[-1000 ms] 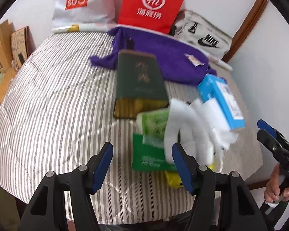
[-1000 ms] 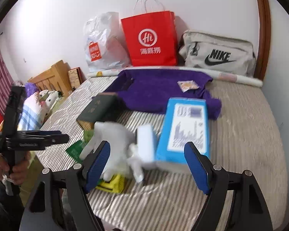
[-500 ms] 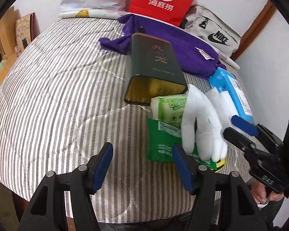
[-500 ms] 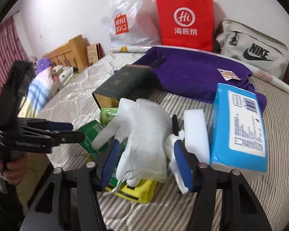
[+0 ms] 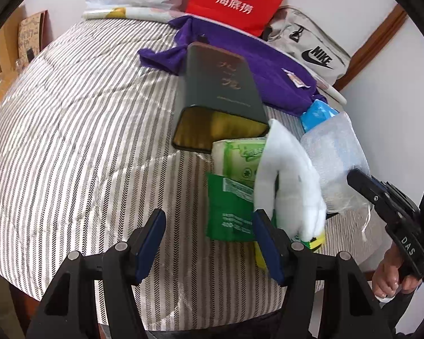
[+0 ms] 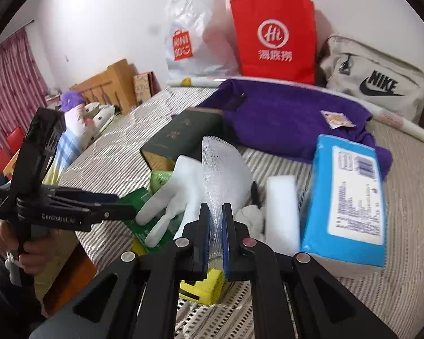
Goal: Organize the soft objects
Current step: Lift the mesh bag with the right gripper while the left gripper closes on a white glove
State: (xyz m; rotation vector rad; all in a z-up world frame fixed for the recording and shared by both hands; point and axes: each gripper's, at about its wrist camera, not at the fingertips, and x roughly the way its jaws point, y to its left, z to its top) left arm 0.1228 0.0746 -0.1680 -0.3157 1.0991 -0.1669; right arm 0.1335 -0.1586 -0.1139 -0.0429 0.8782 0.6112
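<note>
The white mesh pouch (image 6: 222, 175) stands pinched at its edge in the right gripper (image 6: 217, 234), above the white glove (image 6: 169, 197) on the striped bed (image 5: 70, 141). The left gripper (image 5: 209, 243) hangs wide, empty. That thin netting could slip free or snag the glove.

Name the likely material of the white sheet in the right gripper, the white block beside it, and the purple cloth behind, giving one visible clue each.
White sheet pinched in the right gripper: probably thin translucent foam or bubble wrap, shown by its dimpled texture. White block: seemingly matte sponge foam with soft edges. Purple cloth: looks like plush towel fabric, fuzzy and creased.
</note>
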